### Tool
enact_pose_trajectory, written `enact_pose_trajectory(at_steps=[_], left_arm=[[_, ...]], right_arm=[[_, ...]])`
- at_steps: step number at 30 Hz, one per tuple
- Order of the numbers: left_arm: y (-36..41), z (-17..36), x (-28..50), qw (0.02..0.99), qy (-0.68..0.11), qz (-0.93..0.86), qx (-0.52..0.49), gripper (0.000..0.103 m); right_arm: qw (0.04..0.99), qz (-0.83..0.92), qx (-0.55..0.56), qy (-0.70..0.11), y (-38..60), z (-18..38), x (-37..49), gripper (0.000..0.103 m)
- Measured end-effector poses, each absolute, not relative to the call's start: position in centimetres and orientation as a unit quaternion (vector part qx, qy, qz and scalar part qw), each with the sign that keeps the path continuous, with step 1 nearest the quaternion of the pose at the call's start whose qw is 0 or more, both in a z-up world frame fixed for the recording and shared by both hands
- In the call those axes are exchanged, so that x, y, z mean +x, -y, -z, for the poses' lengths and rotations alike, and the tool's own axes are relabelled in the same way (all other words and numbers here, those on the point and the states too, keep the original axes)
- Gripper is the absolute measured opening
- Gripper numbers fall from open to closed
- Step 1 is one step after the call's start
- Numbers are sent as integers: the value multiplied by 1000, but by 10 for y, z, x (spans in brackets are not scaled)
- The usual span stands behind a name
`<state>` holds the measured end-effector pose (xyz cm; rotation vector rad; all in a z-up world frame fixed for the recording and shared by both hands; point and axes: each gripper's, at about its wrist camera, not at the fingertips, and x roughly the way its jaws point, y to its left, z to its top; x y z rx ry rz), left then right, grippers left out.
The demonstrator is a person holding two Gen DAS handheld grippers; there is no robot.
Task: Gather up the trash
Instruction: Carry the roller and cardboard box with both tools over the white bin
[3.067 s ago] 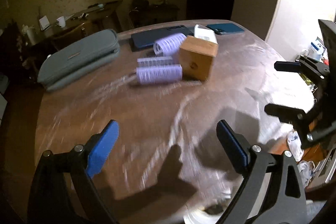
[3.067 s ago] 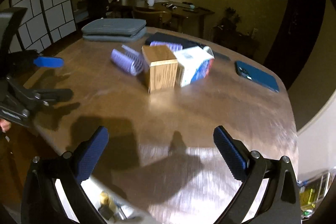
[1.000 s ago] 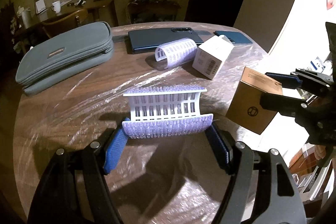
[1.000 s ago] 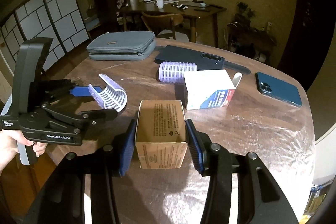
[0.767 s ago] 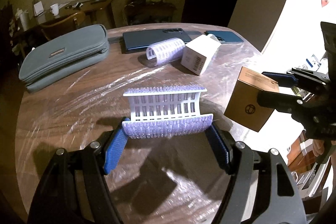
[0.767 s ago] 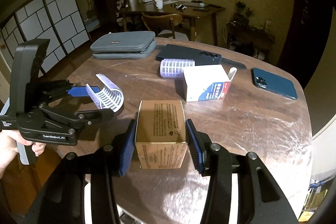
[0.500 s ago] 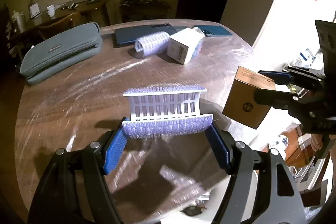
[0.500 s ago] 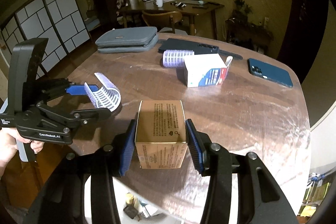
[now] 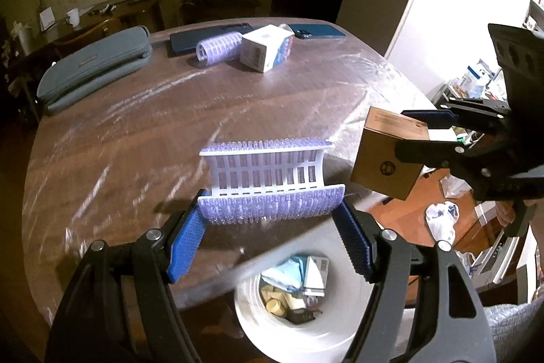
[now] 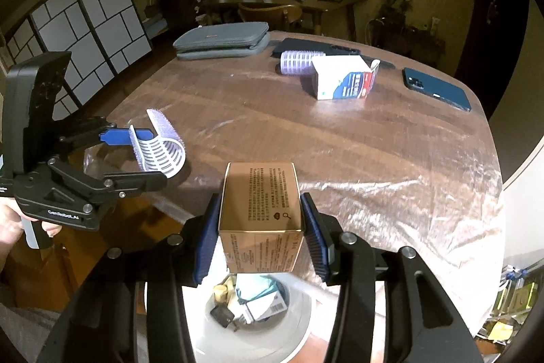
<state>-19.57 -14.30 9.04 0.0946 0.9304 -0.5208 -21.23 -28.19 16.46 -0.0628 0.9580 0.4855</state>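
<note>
While the left gripper (image 9: 272,227) pinches a split hair roller (image 9: 268,182) and the right gripper (image 10: 260,240) clamps a brown carton (image 10: 260,213) above the white bin (image 10: 299,325), a white box (image 10: 343,80), roller (image 10: 295,58), phones and grey pouch (image 10: 221,39) lie across the bench (image 10: 340,142) in the upper frame.

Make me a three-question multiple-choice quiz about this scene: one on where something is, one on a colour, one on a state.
1. Where is the white bin?
A. on the table
B. on the floor, below the held brown box
C. on a chair

2. What colour is the zip pouch?
A. grey
B. red
C. yellow

3. What is the left gripper doing?
A. hanging empty
B. holding a phone
C. holding an opened purple hair roller

Answers: B, the bin shows under the box; A, its fabric is grey; C, the roller sits between the blue pads.
</note>
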Motion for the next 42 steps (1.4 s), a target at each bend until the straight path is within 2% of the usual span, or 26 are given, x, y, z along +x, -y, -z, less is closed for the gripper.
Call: enact_pose_trajectory(at_steps=[25, 42], left_arm=[[165, -57, -260, 820, -494, 280, 70, 73], [171, -15, -271, 800, -529, 270, 89, 73]], right_arm=[[819, -252, -15, -515, 281, -135, -268, 46], [795, -249, -34, -552, 268, -86, -272, 46]])
